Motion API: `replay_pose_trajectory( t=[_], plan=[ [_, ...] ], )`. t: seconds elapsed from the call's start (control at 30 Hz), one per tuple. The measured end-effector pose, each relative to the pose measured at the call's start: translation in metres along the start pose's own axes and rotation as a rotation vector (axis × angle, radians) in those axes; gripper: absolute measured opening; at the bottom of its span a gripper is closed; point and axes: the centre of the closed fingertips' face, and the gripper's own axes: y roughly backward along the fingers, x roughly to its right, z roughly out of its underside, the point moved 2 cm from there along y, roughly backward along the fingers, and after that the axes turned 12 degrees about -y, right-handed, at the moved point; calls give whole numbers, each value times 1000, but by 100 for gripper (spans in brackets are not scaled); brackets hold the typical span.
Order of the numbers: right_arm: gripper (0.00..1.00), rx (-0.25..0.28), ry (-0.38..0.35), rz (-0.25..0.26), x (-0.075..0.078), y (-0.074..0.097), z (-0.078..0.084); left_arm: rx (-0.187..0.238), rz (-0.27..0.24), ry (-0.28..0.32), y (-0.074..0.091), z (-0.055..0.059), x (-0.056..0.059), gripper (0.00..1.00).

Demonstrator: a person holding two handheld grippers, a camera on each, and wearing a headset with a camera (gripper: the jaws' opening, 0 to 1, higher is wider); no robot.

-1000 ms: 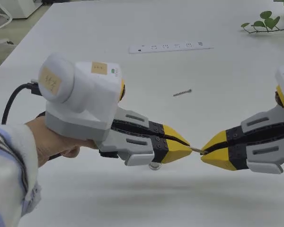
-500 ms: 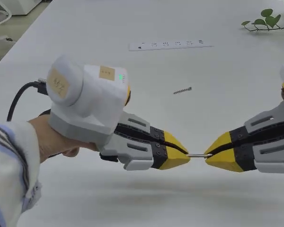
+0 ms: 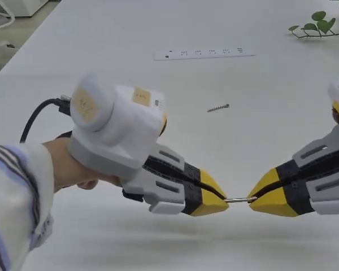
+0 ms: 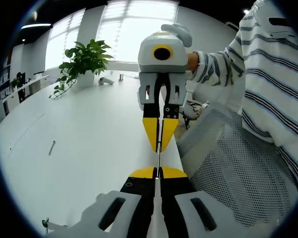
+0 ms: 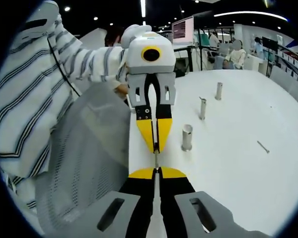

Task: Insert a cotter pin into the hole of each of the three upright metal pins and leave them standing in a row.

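A thin metal cotter pin (image 3: 238, 200) spans level between the two yellow-tipped grippers, above the white table. My left gripper (image 3: 223, 201), at the left in the head view, is shut on one end. My right gripper (image 3: 253, 199) faces it tip to tip, shut on the other end. The cotter pin (image 4: 158, 154) runs from my left gripper (image 4: 158, 171) into the opposite tips. Beyond my right gripper (image 5: 156, 171), three upright metal pins stand in a row: near (image 5: 187, 137), middle (image 5: 202, 108), far (image 5: 218, 91).
A second cotter pin (image 3: 218, 109) lies loose on the table (image 3: 101, 45) beyond the grippers. A white power strip (image 3: 203, 55) lies further back, and a potted plant's leaves (image 3: 319, 25) reach in at the back right. A mesh chair back (image 4: 228, 163) sits beside the table.
The two gripper tips have drawn slightly apart, so more of the cotter pin shows between them. Both grippers have shifted a little right and lower in the head view.
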Motion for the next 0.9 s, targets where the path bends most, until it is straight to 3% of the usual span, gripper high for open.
replay_pose_trajectory(
  t=[0.47,0.67,0.9],
  plan=[
    [3,17,-11,22,3,-1,2,-6,-19,14,1,0,-2,1],
    [3,36,-28,38,8,0,1,-16,-21,-7,1,1,-1,14],
    [3,50,-41,52,11,0,2,-20,-72,-24,5,3,-8,25]
  ],
)
